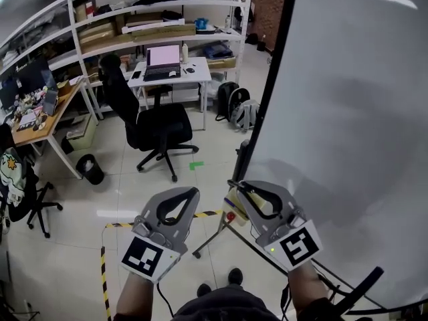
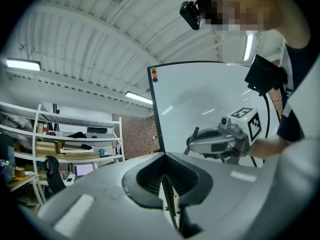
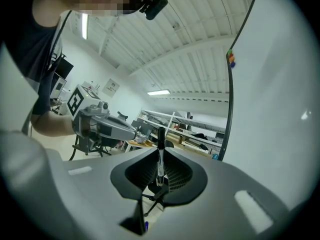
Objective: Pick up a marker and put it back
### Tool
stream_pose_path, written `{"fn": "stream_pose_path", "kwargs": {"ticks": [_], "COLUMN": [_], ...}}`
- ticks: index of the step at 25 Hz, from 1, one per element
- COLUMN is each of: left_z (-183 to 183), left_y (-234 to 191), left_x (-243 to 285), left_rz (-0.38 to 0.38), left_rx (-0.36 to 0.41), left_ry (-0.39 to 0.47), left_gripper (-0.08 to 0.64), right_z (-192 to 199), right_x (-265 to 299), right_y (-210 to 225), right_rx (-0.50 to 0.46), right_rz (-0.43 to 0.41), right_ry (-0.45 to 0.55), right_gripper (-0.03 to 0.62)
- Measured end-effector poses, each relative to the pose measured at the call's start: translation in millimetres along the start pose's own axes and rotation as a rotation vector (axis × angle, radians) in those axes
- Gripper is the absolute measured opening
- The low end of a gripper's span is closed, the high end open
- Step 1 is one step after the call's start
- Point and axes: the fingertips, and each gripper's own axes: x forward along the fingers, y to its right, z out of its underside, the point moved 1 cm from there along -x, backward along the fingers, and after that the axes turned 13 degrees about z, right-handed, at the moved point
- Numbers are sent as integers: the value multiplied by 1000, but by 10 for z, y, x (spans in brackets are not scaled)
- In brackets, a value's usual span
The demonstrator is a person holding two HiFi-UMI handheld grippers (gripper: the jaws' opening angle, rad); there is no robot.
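A marker [image 3: 160, 156] with a black cap and a white printed body stands upright between the jaws of my right gripper [image 3: 160, 143], which is shut on it. In the head view the right gripper [image 1: 235, 186] hangs beside the left edge of the big whiteboard [image 1: 348, 112]. My left gripper [image 1: 194, 192] is held level just left of it, with its jaws together and nothing between them. In the left gripper view the left gripper [image 2: 163, 158] shows closed tips, and the right gripper [image 2: 220, 141] is ahead of it in front of the whiteboard [image 2: 200, 99].
Small coloured things [image 1: 231, 212] sit at the board's lower left corner, above the stand's legs [image 1: 214, 236]. A black office chair [image 1: 157, 129], a desk with a laptop [image 1: 167, 65], backpacks [image 1: 237, 109], a bin [image 1: 90, 169] and black-yellow floor tape [image 1: 103, 266] are further off.
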Motion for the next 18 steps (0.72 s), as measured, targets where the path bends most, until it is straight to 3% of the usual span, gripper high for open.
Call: {"fn": "stream_pose_path", "kwargs": {"ticks": [14,18], "left_z": [77,257], "left_y": [255,231], "left_x": [-266,-561], "left_rz": [18,48], "left_rx": [-62,-91], "left_ry": [10,-17], "left_gripper": [6,6], "right_z": [-28,94], "right_x": [-267,-314], "right_y": [-232,-533], "right_rx": [0,-36], "right_rz": [-2,3], "right_ry": [-50,-162], "right_gripper": [40,40]}}
